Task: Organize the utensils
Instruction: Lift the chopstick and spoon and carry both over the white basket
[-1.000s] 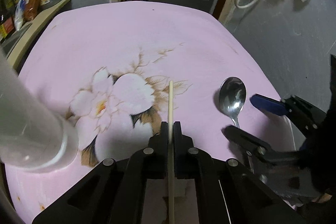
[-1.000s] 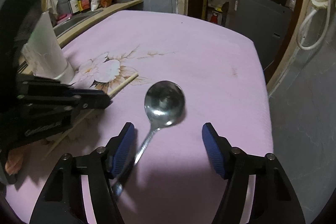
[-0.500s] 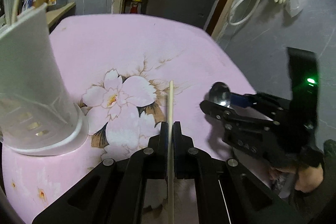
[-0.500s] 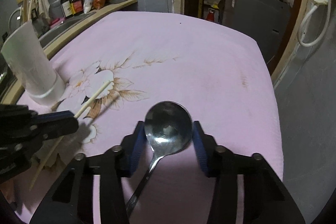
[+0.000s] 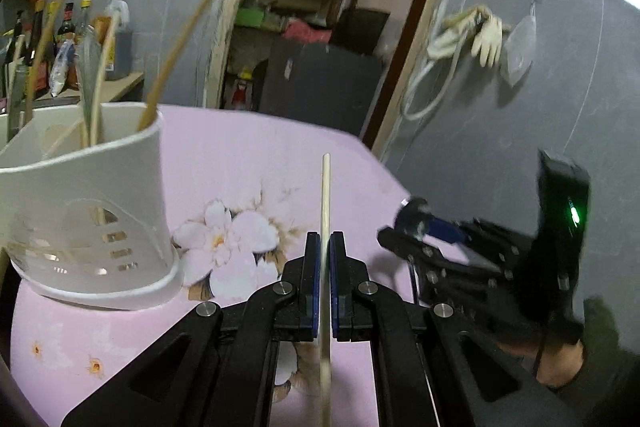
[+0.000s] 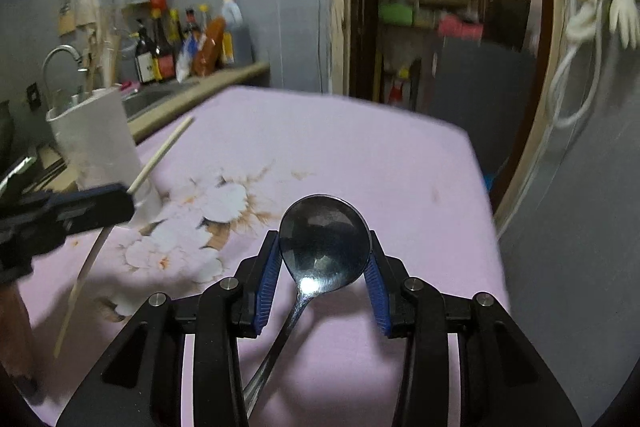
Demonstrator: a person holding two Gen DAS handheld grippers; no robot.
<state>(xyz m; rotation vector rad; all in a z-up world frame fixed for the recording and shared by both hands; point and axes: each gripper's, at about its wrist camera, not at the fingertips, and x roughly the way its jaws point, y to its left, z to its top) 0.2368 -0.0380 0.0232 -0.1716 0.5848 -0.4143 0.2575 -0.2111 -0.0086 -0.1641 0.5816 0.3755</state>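
My left gripper (image 5: 324, 255) is shut on a pale wooden chopstick (image 5: 325, 199) that points forward, lifted above the pink flowered cloth. The chopstick also shows in the right wrist view (image 6: 160, 157). A white utensil holder (image 5: 84, 211) with several sticks in it stands to the left; it also shows in the right wrist view (image 6: 96, 139). My right gripper (image 6: 322, 267) is shut on the bowl of a steel spoon (image 6: 324, 247), held above the cloth. The right gripper also shows in the left wrist view (image 5: 416, 223).
The table wears a pink cloth (image 6: 360, 163) with a flower print. A counter with bottles (image 6: 188, 47) and a sink tap (image 6: 60, 63) lies behind the holder. A grey wall (image 5: 520, 107) with a hose and gloves runs along the right.
My right gripper closed on the spoon's bowl and lifted it. My left gripper rose with the chopstick, and the holder's rim came into view.
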